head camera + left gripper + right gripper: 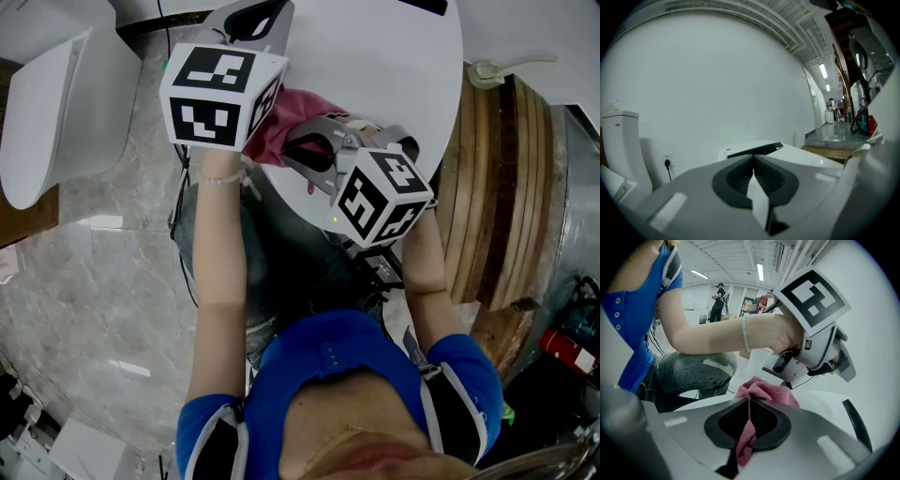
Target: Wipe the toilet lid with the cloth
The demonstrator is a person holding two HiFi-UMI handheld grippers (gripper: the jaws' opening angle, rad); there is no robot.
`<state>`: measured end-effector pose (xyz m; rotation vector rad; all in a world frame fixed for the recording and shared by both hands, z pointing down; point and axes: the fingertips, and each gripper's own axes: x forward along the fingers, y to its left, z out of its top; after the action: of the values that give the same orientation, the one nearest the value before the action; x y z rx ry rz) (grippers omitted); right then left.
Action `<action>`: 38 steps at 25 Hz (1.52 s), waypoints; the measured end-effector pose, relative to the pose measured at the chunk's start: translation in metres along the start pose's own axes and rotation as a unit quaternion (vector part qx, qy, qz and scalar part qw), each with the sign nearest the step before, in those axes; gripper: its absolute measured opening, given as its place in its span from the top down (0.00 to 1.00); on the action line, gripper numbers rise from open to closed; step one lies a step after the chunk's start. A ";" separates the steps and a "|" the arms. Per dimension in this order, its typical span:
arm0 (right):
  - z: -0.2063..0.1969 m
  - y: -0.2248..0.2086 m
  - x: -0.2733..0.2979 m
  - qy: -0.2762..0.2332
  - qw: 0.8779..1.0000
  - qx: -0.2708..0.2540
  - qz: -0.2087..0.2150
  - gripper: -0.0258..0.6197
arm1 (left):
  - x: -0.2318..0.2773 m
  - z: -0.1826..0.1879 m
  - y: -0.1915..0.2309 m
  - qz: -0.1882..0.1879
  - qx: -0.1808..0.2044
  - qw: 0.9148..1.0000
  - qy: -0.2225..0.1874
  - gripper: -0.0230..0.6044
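On toilet lid [394, 56], near front edge, pink cloth [761, 390] lay bunched, pinched between closed jaws of right gripper [750, 401]. Left gripper [753, 161] closed, empty, close beside. Wiping judged barely begun; most of lid left.

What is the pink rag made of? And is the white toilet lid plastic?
The pink cloth looks like terry towelling: fuzzy, matte, bunching softly where the right claw pinches it. The toilet lid looks like smooth, hard white plastic with a faint sheen, though glazed ceramic can't be ruled out.
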<state>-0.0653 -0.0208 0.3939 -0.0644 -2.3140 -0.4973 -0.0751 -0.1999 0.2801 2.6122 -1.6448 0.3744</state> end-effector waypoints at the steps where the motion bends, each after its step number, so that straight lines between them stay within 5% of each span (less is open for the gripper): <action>1: -0.001 0.000 -0.001 -0.001 1.000 0.001 0.000 0.94 | 0.000 0.000 0.000 0.001 -0.001 1.000 0.001 0.96; 38: -0.039 0.006 -0.042 -0.007 0.999 0.045 -0.020 0.94 | 0.006 -0.002 -0.018 -0.014 0.011 1.000 0.008 0.96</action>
<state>-0.0082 -0.0254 0.3915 0.0223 -2.3533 -0.4129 -0.0574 -0.1970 0.2852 2.6378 -1.6054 0.4139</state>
